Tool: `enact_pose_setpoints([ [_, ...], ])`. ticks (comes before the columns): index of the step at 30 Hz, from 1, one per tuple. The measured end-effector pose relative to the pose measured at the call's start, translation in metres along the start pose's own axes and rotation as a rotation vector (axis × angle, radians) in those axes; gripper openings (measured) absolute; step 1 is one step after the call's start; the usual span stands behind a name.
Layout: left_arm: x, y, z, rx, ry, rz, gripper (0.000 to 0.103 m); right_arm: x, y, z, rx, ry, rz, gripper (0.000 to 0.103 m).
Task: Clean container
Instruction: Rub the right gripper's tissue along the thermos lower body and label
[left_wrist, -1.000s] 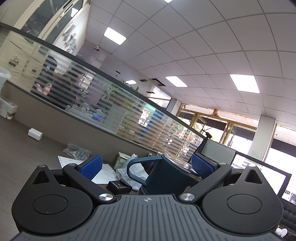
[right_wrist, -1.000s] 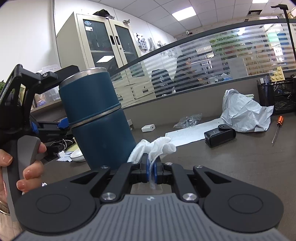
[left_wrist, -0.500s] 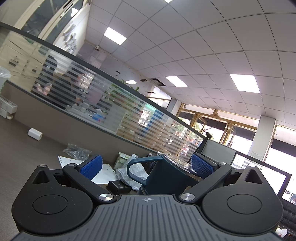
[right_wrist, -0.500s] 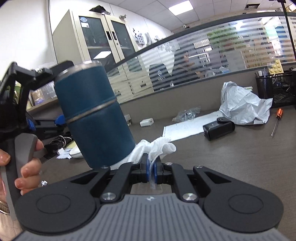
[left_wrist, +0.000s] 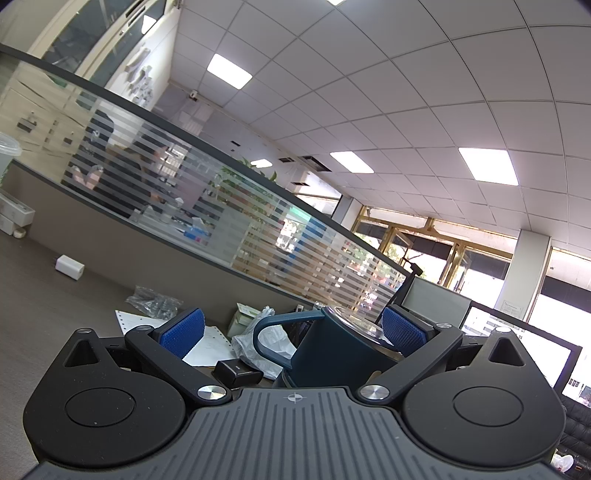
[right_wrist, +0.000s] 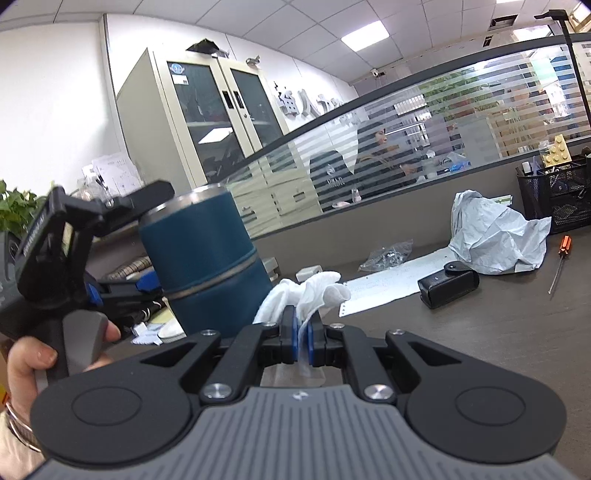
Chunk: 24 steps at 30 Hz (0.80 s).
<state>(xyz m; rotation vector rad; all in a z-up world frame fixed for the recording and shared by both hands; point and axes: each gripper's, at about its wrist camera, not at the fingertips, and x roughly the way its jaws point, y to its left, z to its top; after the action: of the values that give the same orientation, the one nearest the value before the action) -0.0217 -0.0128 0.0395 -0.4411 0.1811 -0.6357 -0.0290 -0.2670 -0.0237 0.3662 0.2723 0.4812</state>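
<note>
Here, at the far left of the right wrist view, your hand (right_wrist: 33, 365) wraps the grey handle of the left gripper (right_wrist: 92, 236), whose black frame reaches toward the blue mug (right_wrist: 207, 258). The mug hangs tilted above the brown desk (right_wrist: 498, 332), rim up and leaning left. In the left wrist view the mug (left_wrist: 340, 354) sits between the blue pads (left_wrist: 183, 330) of your left gripper (left_wrist: 291, 328); the right pad presses its rim, the left one stands clear beside the handle, so you cannot tell whether those jaws truly grip it. Just right of the mug, the white cloth (right_wrist: 314, 295) bunches against its lower side, and your right gripper (right_wrist: 301, 332) has its jaws pinched tight on the cloth's tail. Farther right on the desk lie a black pouch (right_wrist: 448, 282), a crumpled grey bag (right_wrist: 495, 232) and an orange-handled screwdriver (right_wrist: 559, 260).
</note>
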Motion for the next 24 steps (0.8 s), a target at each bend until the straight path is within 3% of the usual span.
enact_pose_setpoints([
  [24, 0.000, 0.002, 0.001, 0.000, 0.001, 0.000, 0.103, 0.011, -0.007, -0.013, 0.006, 0.069, -0.023, 0.010],
])
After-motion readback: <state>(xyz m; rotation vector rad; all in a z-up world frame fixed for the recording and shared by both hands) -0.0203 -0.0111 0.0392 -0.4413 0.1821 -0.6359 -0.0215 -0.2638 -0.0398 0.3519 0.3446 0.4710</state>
